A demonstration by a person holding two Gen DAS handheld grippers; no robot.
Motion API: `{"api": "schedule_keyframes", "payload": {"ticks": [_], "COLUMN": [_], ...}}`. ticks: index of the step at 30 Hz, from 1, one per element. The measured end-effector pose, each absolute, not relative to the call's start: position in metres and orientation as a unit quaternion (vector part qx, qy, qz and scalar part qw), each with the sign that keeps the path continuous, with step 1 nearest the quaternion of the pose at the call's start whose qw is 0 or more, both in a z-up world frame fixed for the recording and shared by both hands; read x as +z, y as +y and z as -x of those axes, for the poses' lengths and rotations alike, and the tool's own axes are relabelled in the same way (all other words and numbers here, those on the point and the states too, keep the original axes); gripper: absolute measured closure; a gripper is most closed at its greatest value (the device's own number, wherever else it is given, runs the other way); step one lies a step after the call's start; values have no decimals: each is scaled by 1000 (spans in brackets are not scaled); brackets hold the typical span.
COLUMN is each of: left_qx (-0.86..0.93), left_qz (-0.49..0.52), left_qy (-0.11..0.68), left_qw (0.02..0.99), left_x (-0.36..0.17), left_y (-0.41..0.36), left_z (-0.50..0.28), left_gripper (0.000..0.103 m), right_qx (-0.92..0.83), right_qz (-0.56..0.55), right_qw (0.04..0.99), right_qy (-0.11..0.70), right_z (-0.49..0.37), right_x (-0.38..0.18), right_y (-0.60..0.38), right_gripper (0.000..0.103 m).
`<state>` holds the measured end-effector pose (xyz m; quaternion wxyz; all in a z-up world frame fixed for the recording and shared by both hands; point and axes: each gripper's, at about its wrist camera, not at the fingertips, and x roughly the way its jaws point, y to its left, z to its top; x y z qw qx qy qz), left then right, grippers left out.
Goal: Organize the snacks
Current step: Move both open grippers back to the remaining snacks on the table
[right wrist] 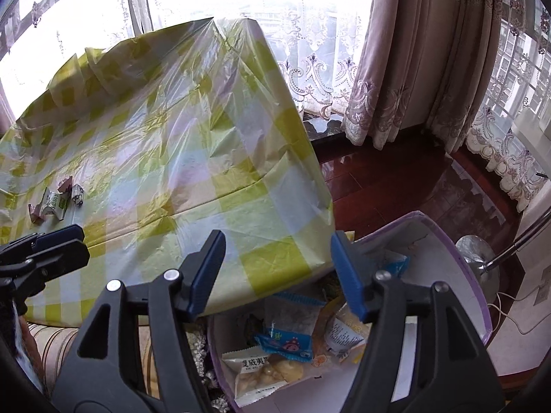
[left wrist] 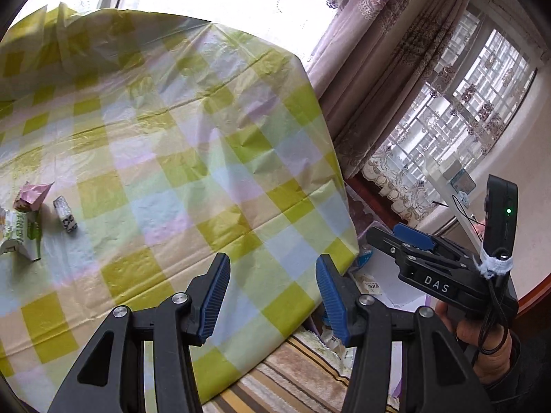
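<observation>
Both claws — left gripper (left wrist: 272, 296), right gripper (right wrist: 277, 275) — wide apart, empty.

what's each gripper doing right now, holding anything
Left gripper: open, holding nothing, above the checkered tablecloth.
Right gripper: open, holding nothing, above the snack box.

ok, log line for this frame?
left gripper: open, empty | right gripper: open, over snack box | wrapped snacks on table
</observation>
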<state>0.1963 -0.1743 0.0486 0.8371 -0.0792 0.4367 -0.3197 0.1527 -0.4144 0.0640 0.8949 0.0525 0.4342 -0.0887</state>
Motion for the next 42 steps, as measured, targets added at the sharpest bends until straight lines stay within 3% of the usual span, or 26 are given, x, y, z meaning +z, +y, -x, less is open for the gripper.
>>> {"api": "schedule_keyframes", "payload": {"ticks": [19,35,42], "left_qx": [-7,2,19], "left_qz": [317,320,273], "left_qy": [418,426,422], "left_qw": [852,846,864], "left_x": [0,-18,-15], "left_y": [79,94,88], "left_z": [-235,-260,-282], "left_gripper": [50,51,51], "right_qx": [7,73,83], "right_qz": [-38,-16,-7], "right_qw": [907,899,891], "right_qy": [419,432,447], "right_z": [-217,-252,-264], "right_x": [73,45,24], "right_y": [-288,-193,-173], "right_gripper": [32,30,30]}}
